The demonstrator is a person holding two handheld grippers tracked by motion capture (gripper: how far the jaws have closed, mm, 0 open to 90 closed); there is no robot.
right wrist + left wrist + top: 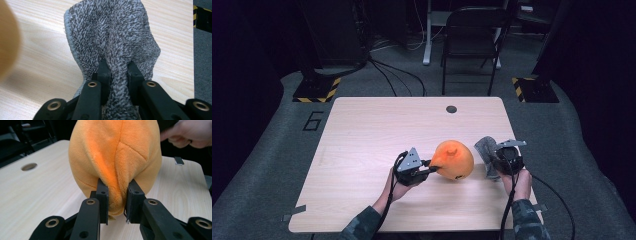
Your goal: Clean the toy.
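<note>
left gripper pinches a fold of the orange plush toy near the middle of the table. right gripper clamps the grey cloth, just right of the toy.

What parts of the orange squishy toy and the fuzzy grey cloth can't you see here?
- Orange plush toy: its top is cut off by the upper edge of the left gripper view; what it depicts is too small to tell in the high view.
- Grey cloth: in the right gripper view its lower part is hidden behind the jaws.
</note>
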